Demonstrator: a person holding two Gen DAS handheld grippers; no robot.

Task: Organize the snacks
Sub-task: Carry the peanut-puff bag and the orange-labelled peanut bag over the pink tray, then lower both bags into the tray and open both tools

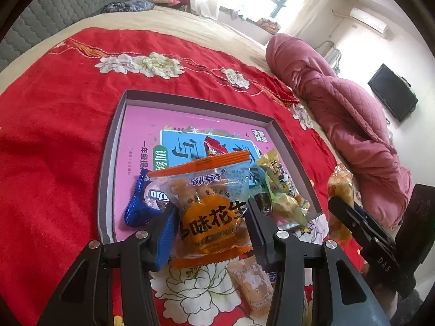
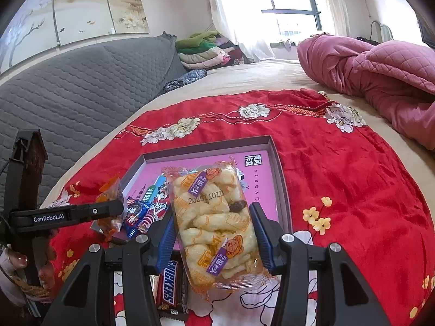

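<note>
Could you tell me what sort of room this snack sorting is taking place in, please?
Most likely a home bedroom. The box and snacks lie on a red floral cloth spread over a bed with a grey quilted headboard, a rumpled pink quilt beside it and folded bedding stacked near the curtained window.

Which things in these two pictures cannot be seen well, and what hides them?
- Left wrist view: the tray's printed picture is partly covered by the orange peanut packet.
- Left wrist view: the red wrapper in the tray is mostly behind that packet.
- Right wrist view: the Snickers bar is half hidden by the right gripper and its yellow puff packet.
</note>
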